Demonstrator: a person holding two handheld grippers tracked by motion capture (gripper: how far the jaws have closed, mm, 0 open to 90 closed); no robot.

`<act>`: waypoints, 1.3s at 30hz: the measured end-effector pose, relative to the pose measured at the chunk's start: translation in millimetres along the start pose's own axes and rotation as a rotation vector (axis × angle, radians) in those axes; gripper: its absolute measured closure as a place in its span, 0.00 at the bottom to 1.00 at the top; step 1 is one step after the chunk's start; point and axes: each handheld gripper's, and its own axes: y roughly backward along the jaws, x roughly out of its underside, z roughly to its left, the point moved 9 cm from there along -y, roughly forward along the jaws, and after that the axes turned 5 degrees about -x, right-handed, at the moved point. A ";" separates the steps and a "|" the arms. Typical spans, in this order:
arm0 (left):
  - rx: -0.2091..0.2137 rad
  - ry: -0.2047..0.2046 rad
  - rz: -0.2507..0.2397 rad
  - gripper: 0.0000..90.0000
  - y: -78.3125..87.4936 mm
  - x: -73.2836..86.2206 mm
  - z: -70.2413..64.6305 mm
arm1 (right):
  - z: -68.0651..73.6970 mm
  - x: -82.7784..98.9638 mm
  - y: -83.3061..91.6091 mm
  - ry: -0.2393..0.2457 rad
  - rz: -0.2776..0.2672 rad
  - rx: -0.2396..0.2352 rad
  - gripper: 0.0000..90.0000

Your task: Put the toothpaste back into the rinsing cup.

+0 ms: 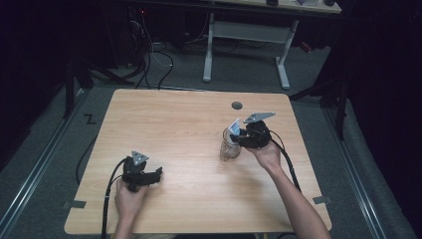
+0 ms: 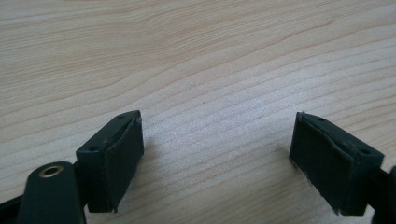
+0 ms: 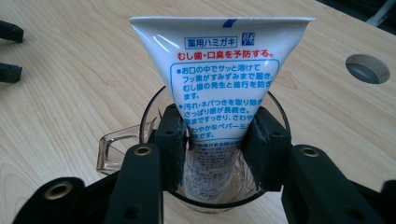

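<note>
A white toothpaste tube [image 3: 224,70] with red and blue print stands crimped end up in a clear glass mug [image 3: 109,149] at the table's right middle. My right gripper [image 3: 215,140] reaches over the mug's rim with one pad on each side of the tube. The pads sit right at its edges, and the tube does not look squeezed. From above, the tube [image 1: 234,125] sticks out of the mug [image 1: 230,149] beside the right gripper [image 1: 236,137]. My left gripper [image 1: 158,173] rests low at the front left, and its jaws [image 2: 217,154] stand wide apart over bare wood.
The wooden table [image 1: 189,124] has a round cable hole [image 1: 237,105] behind the mug. The left gripper's jaw tips [image 3: 9,51] show far off at the left edge of the right gripper view. A desk frame [image 1: 246,40] and cables stand on the floor beyond.
</note>
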 end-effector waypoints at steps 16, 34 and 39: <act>-0.001 -0.001 0.000 0.19 0.0 0.0 0.0 | 4.3 5.1 8.4 -0.008 -0.016 -0.005 0.60; -0.001 -0.001 0.000 0.19 0.0 0.0 0.0 | 8.1 3.2 22.0 -0.009 -0.066 0.028 0.45; -0.001 -0.001 0.000 0.19 0.0 0.0 -0.1 | 9.3 2.0 28.7 -0.007 -0.088 0.028 0.44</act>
